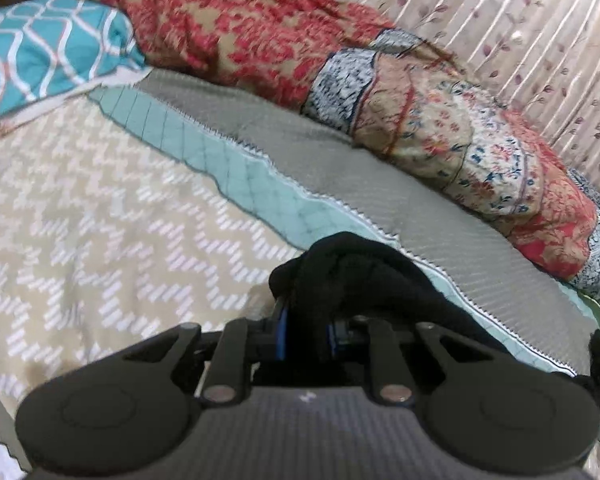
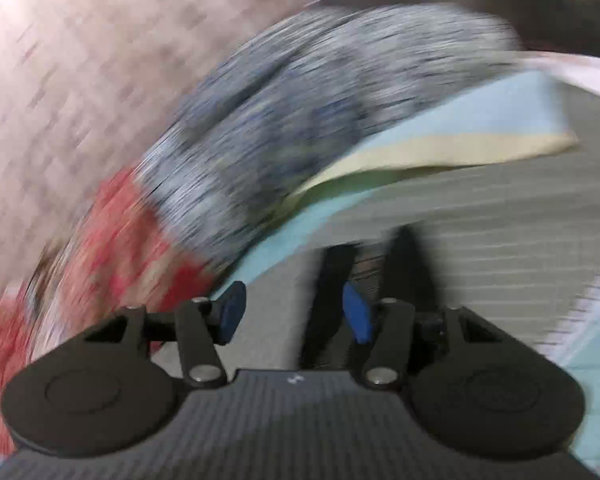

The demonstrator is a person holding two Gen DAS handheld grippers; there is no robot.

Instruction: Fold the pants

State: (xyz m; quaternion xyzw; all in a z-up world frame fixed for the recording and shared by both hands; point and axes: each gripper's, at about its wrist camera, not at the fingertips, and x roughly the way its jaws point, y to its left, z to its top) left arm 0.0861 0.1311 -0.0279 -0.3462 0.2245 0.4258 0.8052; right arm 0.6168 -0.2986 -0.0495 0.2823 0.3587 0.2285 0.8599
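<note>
Folding black pants on the bed
Left gripper [image 1: 306,312] is clamped on bunched black pants [image 1: 352,276]; right gripper [image 2: 294,312] stands apart, dark strips [image 2: 328,300] between its pads, unpressed

Black pants [image 1: 352,276] are seen bunched in a dark wad, pinched at one end and lifted off the bed cover [image 1: 100,208]; a blurred black strip [image 2: 332,300] is seen hanging loose.
</note>
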